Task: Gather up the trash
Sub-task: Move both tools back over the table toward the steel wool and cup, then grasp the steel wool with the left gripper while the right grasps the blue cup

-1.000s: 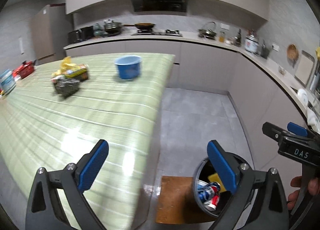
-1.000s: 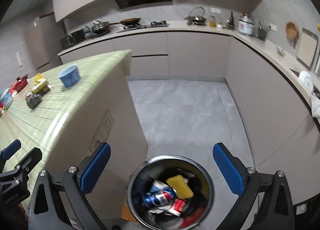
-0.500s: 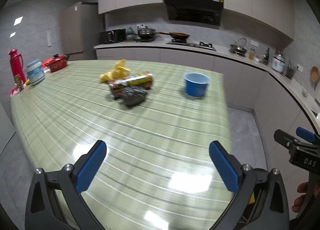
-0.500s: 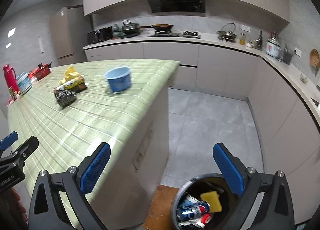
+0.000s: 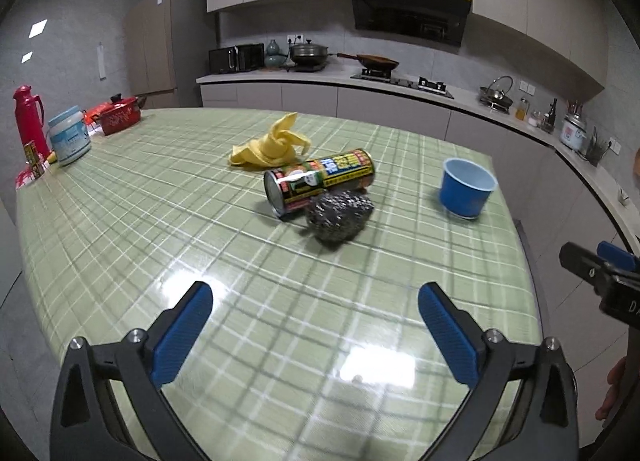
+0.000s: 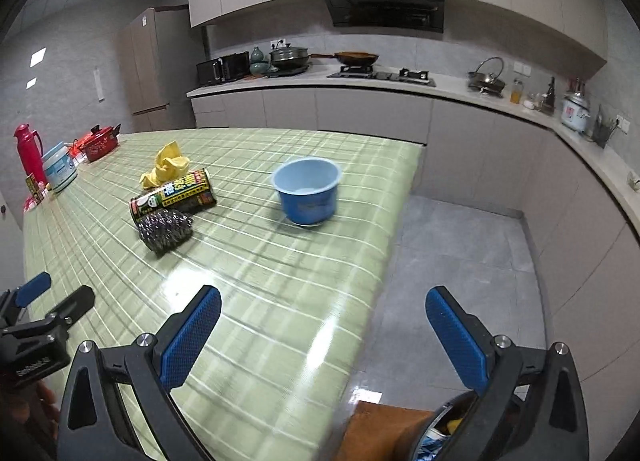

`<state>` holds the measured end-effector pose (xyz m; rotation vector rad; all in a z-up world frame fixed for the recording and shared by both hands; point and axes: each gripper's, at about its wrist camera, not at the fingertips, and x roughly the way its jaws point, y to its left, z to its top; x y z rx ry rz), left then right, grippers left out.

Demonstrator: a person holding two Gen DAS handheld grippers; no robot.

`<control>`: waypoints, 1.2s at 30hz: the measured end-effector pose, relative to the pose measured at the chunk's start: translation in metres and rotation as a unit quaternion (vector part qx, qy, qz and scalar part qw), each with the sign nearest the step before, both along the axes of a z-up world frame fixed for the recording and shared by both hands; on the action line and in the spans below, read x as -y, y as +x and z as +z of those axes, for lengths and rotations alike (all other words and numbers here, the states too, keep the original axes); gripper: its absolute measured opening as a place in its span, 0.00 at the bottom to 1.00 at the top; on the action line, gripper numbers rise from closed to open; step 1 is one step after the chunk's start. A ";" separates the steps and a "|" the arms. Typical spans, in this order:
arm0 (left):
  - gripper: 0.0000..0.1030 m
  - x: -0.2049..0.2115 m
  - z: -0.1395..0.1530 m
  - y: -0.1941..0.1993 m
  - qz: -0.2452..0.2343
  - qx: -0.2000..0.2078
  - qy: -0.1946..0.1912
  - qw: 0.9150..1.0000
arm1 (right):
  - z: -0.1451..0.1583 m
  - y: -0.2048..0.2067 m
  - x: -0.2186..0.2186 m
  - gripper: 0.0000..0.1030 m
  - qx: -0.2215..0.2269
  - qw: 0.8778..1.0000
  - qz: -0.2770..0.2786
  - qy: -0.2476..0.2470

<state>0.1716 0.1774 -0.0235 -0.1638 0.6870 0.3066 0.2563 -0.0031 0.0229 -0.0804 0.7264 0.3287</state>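
Four loose things: in the left wrist view we count a yellow cloth (image 5: pixel 272 145), a can (image 5: pixel 320 181) on its side, a steel scrubber (image 5: pixel 340 217) and a blue cup (image 5: pixel 466 189) on the green checked table (image 5: pixel 160 221).
Left gripper: our left gripper (image 5: pixel 314 331) hovers low over the near part of the table, jaws spread wide and empty, aimed at the cluster.
Cluster: the scrubber lies touching the can on the near side; the cloth lies just behind the can; the cup stands upright, well apart to the right.
Far end: a red flask (image 5: pixel 28 117), a white tub (image 5: pixel 70 135) and a red pot (image 5: pixel 120 115) look like kitchenware, so we judge they stay.

Right wrist view: our right gripper (image 6: pixel 320 337) hangs over the table's edge, jaws wide and holding nothing.
Bin: the bin's rim (image 6: pixel 444 413) shows at the bottom edge, on the floor beside the table, with trash already inside.
Cup: the blue cup (image 6: pixel 308 191) sits nearest this gripper.

Step in hand: we judge this a reach for the next piece.
Doing it well: we would take the scrubber first, closing across its middle, since it blocks the can.
Risk: nudging the can could set it rolling, so we should come down from above, not sweep in.
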 end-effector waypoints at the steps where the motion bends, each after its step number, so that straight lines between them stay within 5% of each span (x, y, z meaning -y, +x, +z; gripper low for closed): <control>1: 1.00 -0.003 -0.001 0.002 0.000 0.000 0.000 1.000 | -0.002 0.005 -0.006 1.00 -0.001 1.000 -0.002 -0.003; 13: 0.76 -0.012 -0.015 0.063 -0.051 -0.008 -0.034 0.998 | -0.023 0.059 -0.031 1.00 -0.024 0.999 -0.023 -0.018; 24: 0.66 -0.014 -0.037 0.121 -0.072 -0.039 -0.057 0.995 | -0.053 0.129 -0.056 1.00 -0.053 0.998 -0.018 -0.025; 34: 0.58 -0.019 -0.037 0.128 -0.078 -0.045 -0.065 0.994 | -0.066 0.170 -0.074 1.00 -0.060 0.997 -0.014 -0.036; 35: 0.56 -0.019 -0.037 0.128 -0.079 -0.045 -0.067 0.994 | -0.067 0.171 -0.074 0.94 -0.060 0.997 -0.013 -0.036; 36: 0.48 -0.020 -0.037 0.129 -0.081 -0.046 -0.068 0.993 | -0.068 0.172 -0.074 0.77 -0.062 0.997 -0.011 -0.035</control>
